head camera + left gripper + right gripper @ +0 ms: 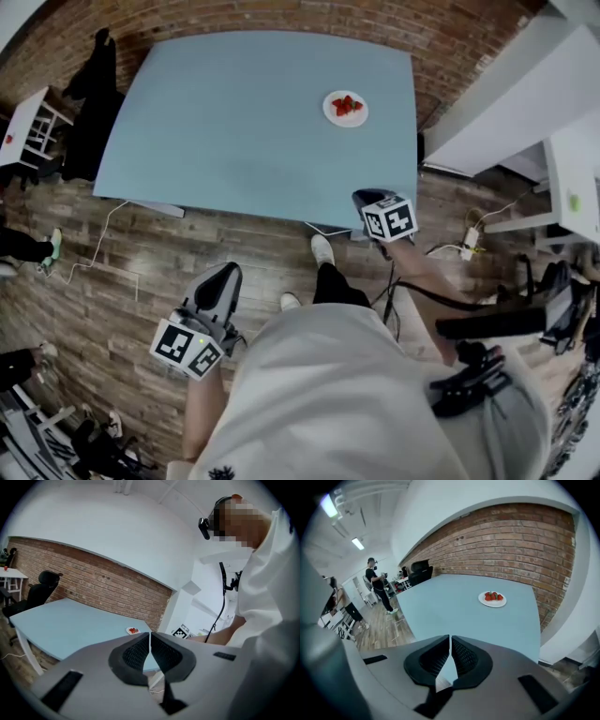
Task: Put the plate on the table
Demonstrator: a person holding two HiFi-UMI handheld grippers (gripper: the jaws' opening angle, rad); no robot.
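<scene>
A small white plate (345, 108) with red strawberries rests on the pale blue table (244, 131), towards its far right. The same plate (492, 598) shows in the right gripper view and the plate (133, 630) is tiny in the left gripper view. My right gripper (367, 200) hovers at the table's near right edge, well short of the plate, its jaws (449, 640) shut with nothing between them. My left gripper (223, 279) hangs low over the floor, away from the table, jaws (150, 637) shut and empty.
A black office chair (89, 103) stands at the table's left end, with a small white side table (33, 117) beyond it. White shelving (525, 103) lies to the right. Cables (450, 253) trail on the wooden floor. A person (377, 585) stands far off.
</scene>
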